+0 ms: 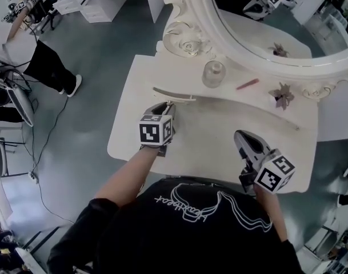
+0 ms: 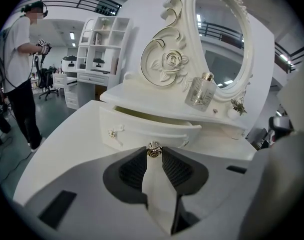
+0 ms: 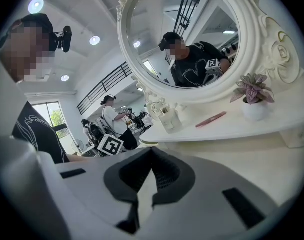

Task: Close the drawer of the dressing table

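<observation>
The white dressing table (image 1: 134,136) has its small drawer (image 2: 142,128) standing partly out from under the upper shelf, a dark gap showing along its top. In the head view the drawer's curved front (image 1: 174,95) lies just ahead of my left gripper (image 1: 169,106). In the left gripper view, my left gripper (image 2: 153,151) has its tips closed on the drawer's middle metal knob (image 2: 153,148). My right gripper (image 1: 241,136) hovers over the tabletop at the right, away from the drawer. Its jaws (image 3: 151,151) meet at the tips with nothing between them.
On the upper shelf stand a glass perfume bottle (image 1: 213,73), a pink stick (image 1: 247,84) and a small potted plant (image 1: 283,95) under the oval mirror (image 1: 265,27). A second knob (image 2: 112,133) sits at the drawer's left. A person (image 1: 48,64) stands on the floor at the left.
</observation>
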{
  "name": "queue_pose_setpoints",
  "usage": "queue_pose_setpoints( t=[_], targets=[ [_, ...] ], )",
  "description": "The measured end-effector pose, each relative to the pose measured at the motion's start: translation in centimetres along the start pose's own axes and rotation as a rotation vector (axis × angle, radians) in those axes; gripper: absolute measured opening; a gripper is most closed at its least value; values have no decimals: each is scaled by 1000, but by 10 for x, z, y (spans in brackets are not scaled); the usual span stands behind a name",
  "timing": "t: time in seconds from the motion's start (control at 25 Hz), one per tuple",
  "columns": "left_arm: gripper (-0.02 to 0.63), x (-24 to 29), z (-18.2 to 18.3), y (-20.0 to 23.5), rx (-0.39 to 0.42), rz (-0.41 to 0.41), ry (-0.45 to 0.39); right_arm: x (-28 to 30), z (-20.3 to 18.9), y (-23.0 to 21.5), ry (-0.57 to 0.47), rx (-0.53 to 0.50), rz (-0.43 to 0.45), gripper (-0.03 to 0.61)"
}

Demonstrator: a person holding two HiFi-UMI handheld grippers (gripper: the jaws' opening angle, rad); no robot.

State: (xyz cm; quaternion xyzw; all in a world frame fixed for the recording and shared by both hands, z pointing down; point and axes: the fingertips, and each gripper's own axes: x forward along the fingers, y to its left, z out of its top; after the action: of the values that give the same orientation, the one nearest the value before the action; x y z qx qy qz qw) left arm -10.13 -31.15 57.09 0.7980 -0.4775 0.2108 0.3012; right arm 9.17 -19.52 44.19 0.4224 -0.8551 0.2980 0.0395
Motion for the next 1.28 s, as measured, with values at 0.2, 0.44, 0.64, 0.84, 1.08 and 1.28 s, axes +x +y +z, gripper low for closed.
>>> queue_pose_setpoints(
  t=[0.2, 0.44, 0.64, 0.84, 1.08, 1.28],
  targets=[
    [97, 8, 7, 0, 2, -4, -1, 0, 5, -4, -7, 1, -12, 3],
    [97, 17, 15, 1, 5, -10, -7, 1, 5, -10, -7, 4, -24, 3],
    [97, 26, 23, 2, 9, -10, -11, 1, 7, -13, -8, 9, -33, 3],
    [95, 30, 25, 1, 9, -10, -12, 2, 8, -17, -10, 14, -41, 3],
    [95, 31, 26, 1, 12, -19, -17, 7, 8, -16, -4, 9, -32, 3],
    [101, 29, 25, -1, 39, -62, -25, 10, 9, -11, 0, 4, -12, 3]
  ],
)
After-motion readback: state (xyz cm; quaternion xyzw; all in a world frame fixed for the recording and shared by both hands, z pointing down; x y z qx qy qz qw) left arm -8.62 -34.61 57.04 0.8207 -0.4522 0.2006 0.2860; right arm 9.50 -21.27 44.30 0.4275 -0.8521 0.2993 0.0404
